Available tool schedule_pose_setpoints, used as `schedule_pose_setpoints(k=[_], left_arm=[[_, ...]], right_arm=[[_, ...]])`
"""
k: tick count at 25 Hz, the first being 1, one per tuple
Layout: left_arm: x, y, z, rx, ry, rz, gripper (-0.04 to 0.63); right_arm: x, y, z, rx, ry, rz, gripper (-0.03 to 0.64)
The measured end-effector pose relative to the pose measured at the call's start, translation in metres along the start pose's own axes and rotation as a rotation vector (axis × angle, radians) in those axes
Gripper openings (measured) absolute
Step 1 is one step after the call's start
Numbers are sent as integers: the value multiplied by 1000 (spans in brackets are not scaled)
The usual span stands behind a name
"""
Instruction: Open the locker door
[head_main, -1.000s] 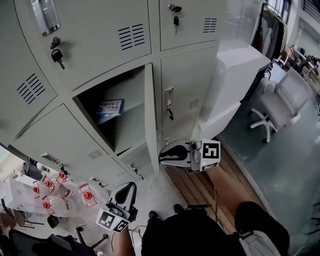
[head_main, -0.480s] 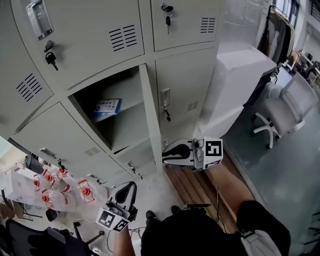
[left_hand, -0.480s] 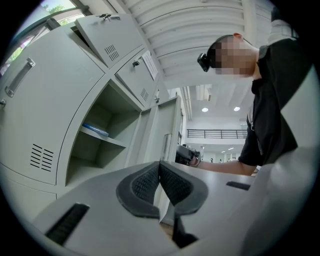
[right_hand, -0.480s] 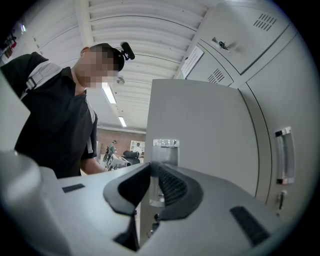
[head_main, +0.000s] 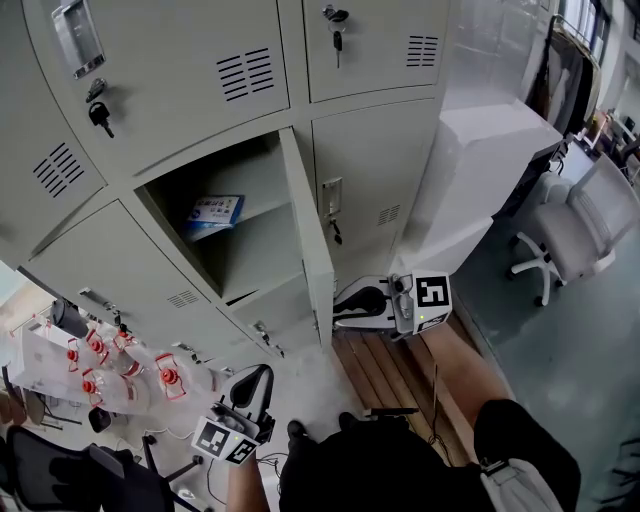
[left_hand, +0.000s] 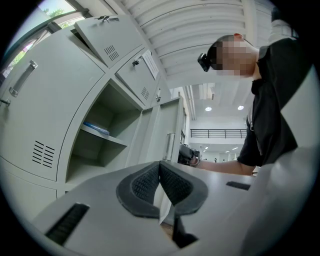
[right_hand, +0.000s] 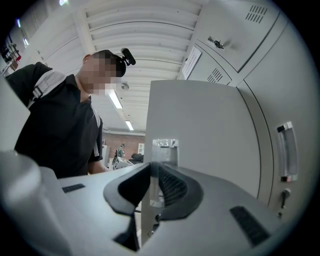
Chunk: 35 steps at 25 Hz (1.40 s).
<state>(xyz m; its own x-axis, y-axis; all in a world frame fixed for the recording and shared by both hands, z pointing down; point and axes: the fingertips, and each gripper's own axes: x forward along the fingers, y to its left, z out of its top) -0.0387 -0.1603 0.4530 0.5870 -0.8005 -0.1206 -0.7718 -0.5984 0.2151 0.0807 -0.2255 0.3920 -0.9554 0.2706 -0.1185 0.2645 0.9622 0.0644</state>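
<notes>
Firmly pinching the locker door (head_main: 306, 225) by its free edge with the right gripper (right_hand: 154, 176), pads pressed on it right by the chrome pull (right_hand: 164, 145). Swung well out from the locker bank (head_main: 180, 60), standing edge-on in the head view at the right side of its open compartment (head_main: 250, 265). Inside, toward the shelf's back left corner: a blue-and-white box (head_main: 214, 213). Holding the left gripper (head_main: 256, 378) low, well apart from the door and near the bank's bottom edge, with jaws closed tip to tip on nothing. Hanging in the locks of the upper doors: keys (head_main: 101, 113). Down by the bank's lower left corner: clear red-capped bottles (head_main: 120, 370). Off to the right, well apart from the bank: a grey office chair (head_main: 565, 225).
</notes>
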Motion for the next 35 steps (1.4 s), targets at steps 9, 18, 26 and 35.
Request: schedule_pose_setpoints(k=[9, 18, 26, 35], left_arm=[[11, -2, -3, 8, 0, 22, 15], [23, -6, -4, 20, 4, 36, 15], [29, -10, -6, 27, 4, 51, 15], [36, -14, -6, 29, -2, 51, 15]], right_arm=[[-22, 0, 2, 15, -12, 64, 63], [-45, -3, 4, 41, -42, 106, 63], [-65, -6, 5, 56, -58, 131, 64], [-86, -11, 7, 57, -60, 107, 63]])
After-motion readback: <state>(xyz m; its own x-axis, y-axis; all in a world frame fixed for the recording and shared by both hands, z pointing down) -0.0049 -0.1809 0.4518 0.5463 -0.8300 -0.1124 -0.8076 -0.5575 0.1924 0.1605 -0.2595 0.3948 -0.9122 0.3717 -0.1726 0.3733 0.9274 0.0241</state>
